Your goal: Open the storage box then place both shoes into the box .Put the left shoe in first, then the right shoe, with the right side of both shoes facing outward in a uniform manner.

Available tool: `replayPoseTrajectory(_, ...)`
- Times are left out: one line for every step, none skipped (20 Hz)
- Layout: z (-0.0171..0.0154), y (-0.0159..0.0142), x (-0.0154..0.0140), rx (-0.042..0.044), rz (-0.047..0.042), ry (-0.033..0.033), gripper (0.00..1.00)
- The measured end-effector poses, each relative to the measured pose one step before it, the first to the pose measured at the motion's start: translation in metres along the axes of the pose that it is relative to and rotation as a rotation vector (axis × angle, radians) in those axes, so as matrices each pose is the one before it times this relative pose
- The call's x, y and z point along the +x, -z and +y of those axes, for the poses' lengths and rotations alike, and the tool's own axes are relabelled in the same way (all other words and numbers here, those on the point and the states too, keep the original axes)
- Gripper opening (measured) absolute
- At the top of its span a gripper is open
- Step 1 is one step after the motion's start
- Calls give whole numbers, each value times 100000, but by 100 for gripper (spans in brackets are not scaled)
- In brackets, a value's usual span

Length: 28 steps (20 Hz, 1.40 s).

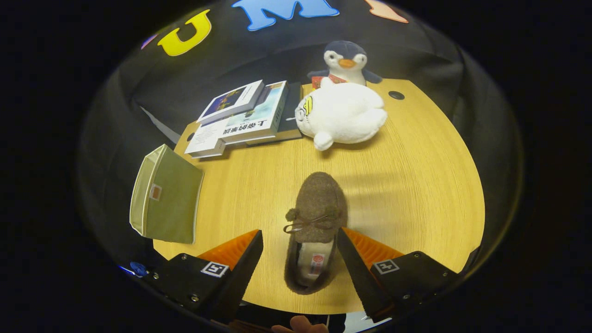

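Fingers of the gripper (pixel 299 252) stood apart, straddling the brown shoe (pixel 314 231) – grab pending, I'd say; the green storage box (pixel 164 201) waited far left – closing comes next.

A wooden table (pixel 407 185) carries everything. A brown shoe (pixel 314 226) lies near its middle, toe pointing away, its heel end between the spread fingers of the gripper (pixel 299 252). Beyond the shoe lies a white plush (pixel 342 113), a penguin (pixel 347 62) behind it. Books (pixel 245 118) are stacked left of the plush. A green box (pixel 166 201) sits left of the shoe, at the table's edge.
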State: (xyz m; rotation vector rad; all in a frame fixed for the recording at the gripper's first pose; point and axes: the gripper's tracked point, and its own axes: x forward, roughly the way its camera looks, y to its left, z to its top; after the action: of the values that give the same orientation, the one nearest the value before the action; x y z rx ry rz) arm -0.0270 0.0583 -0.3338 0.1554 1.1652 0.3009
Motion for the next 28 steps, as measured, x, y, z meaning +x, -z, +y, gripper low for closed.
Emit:
replayPoseTrajectory(-579,410,332,-437,716,772,98)
replayPoseTrajectory(-500,534,338,-503,1305,1013,98)
replayPoseTrajectory(-464,487,333,-366,1296,596,98)
replayPoseTrajectory(-502,573,378,-94,1478,606,98)
replayPoseTrajectory(-394,435,322,176,1499,462,98)
replayPoseTrajectory(-431,421,423,88,1344,678,98)
replayPoseTrajectory(-368,288,528,6,1354,866,97)
replayPoseTrajectory(-402,267,472,-176,1291,413,98)
replayPoseTrajectory(-377,20,560,-202,674,787,97)
replayPoseTrajectory(-449,-92,539,135,721,1347,95)
replayPoseTrajectory(-349,-81,541,269,463,875,92)
replayPoseTrajectory(-272,-350,366,483,-335,425,90)
replayPoseTrajectory(-344,-302,412,341,-423,624,85)
replayPoseTrajectory(-417,-126,444,-81,824,1342,82)
replayPoseTrajectory(-186,-164,324,-422,641,8,78)
replayPoseTrajectory(388,-91,520,-322,304,-1346,74)
replayPoseTrajectory(407,-50,287,-202,275,-1485,62)
replayPoseTrajectory(355,203,136,-55,886,-1126,46)
replayPoseTrajectory(-340,-171,-160,-393,-385,2593,31)
replayPoseTrajectory(-255,-36,104,506,110,1314,23)
replayPoseTrajectory(79,-31,23,614,370,534,10)
replayPoseTrajectory(31,7,-58,100,607,-137,10)
replayPoseTrajectory(-220,-53,-75,1244,629,1002,9)
replayPoseTrajectory(177,85,-56,-202,736,-253,1)
replayPoseTrajectory(94,-117,-431,420,-108,27,1)
replayPoseTrajectory(166,-134,-311,-35,-304,-171,0)
replayPoseTrajectory(235,-76,-343,-116,-230,39,0)
replayPoseTrajectory(244,-227,-375,-262,-290,-3,1)
